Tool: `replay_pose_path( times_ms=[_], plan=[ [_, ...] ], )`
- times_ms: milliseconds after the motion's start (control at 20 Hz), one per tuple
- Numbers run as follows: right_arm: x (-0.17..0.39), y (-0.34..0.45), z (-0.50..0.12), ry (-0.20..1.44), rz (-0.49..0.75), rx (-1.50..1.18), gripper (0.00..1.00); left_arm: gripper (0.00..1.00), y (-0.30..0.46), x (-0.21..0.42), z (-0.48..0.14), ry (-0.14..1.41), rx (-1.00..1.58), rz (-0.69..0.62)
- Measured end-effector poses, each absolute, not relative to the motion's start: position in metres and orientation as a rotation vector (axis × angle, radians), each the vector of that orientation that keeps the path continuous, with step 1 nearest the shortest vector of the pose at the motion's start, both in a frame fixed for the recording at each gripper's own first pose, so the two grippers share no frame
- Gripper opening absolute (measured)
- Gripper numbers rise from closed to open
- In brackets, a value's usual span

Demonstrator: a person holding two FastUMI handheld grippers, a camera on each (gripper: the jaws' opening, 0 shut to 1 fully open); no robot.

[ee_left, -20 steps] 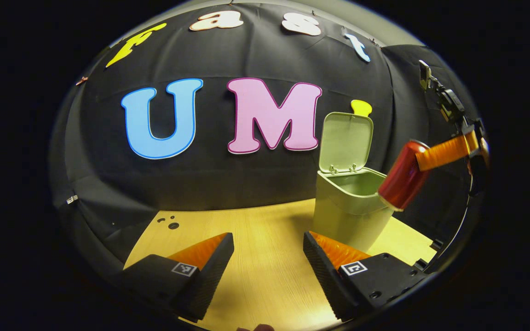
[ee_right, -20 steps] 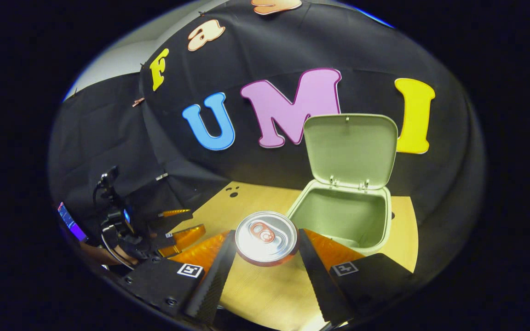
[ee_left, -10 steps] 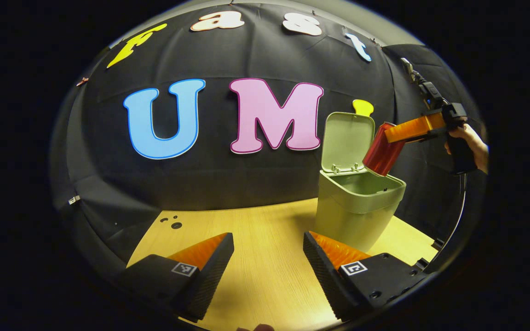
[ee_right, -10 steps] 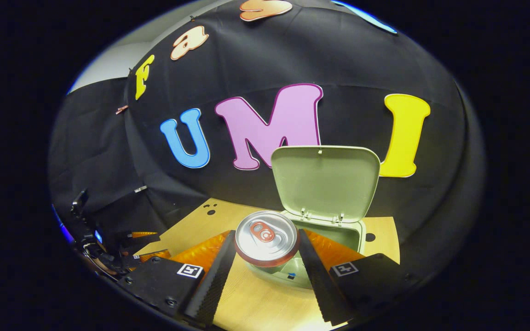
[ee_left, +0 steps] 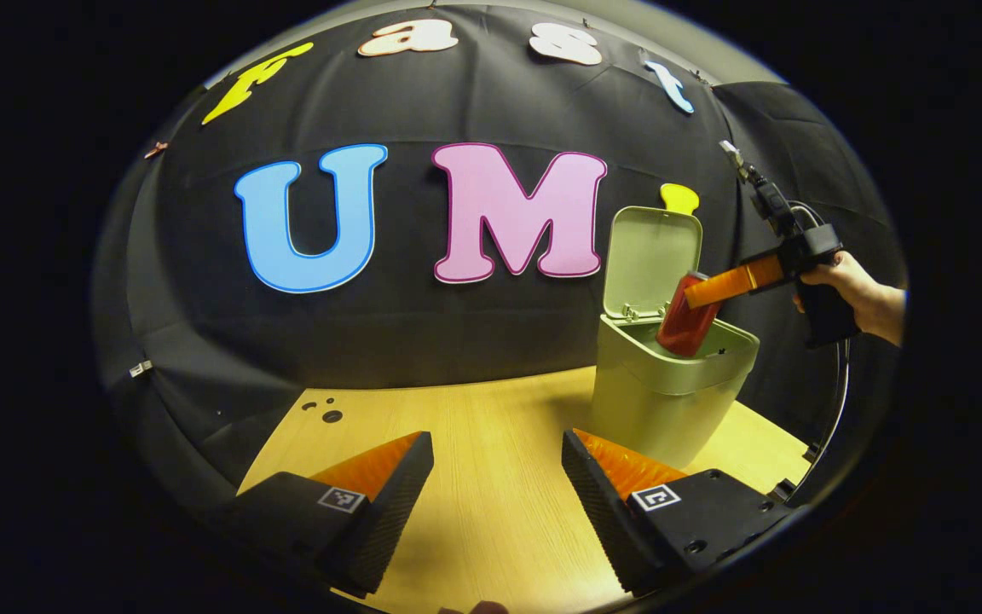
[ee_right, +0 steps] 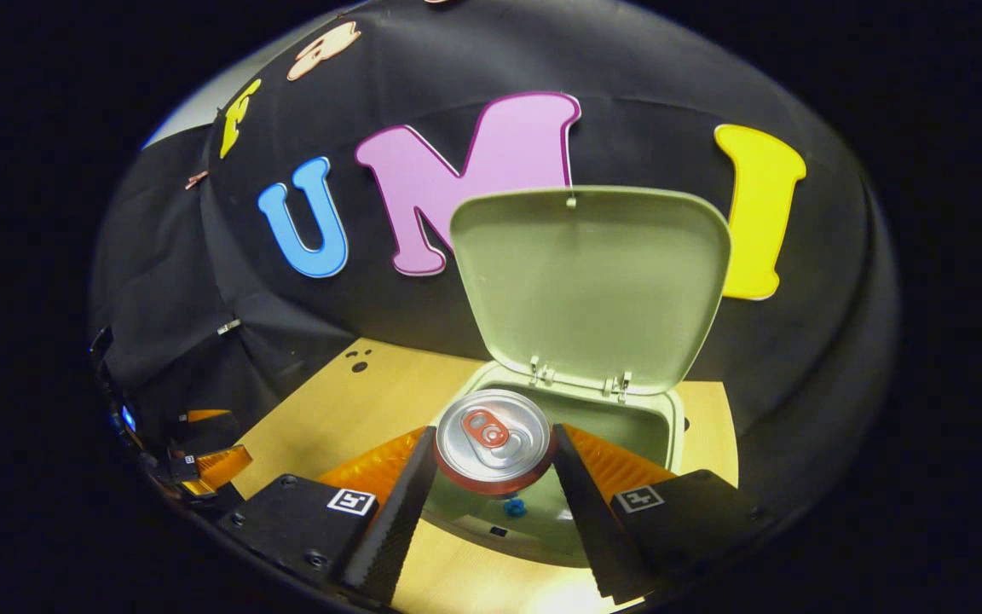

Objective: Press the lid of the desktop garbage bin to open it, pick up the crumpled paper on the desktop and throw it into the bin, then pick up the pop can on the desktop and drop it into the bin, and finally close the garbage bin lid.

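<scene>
Two fingers of our right gripper are pinching the pop can between them, one pressing on each side, and in the right gripper view we are looking at its silver top and pull tab. In the left gripper view the right gripper is reaching in from the right, a hand holding its grip, and it is tilting the red pop can down so that its lower end is dipping inside the rim of the garbage bin. The lid is standing upright behind the opening, hinged at the bin's far edge. Something small and blue is lying inside the bin below the can; we cannot tell what it is. Our left gripper is hanging spread and holding nothing over the wooden surface, near the bin's left side.
</scene>
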State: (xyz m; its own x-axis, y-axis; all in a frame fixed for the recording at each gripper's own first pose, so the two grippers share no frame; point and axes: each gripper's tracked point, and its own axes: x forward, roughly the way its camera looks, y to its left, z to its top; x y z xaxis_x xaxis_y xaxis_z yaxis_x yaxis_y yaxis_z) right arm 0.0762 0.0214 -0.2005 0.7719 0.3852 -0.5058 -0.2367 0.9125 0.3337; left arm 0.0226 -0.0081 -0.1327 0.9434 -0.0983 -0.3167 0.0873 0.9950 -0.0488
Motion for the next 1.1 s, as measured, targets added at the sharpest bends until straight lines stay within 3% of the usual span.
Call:
replay_pose_path(
  times_ms=[600, 1100],
  plan=[
    [0.066, 0.030, -0.245, 0.701, 0.344, 0.248, 0.87, 0.98, 0.001, 0.018, -0.138, 0.337, -0.035, -0.066],
    [0.058, 0.032, -0.238, 0.689, 0.359, 0.270, 0.84, 0.97, -0.003, 0.019, -0.139, 0.343, -0.032, -0.067]
  ],
)
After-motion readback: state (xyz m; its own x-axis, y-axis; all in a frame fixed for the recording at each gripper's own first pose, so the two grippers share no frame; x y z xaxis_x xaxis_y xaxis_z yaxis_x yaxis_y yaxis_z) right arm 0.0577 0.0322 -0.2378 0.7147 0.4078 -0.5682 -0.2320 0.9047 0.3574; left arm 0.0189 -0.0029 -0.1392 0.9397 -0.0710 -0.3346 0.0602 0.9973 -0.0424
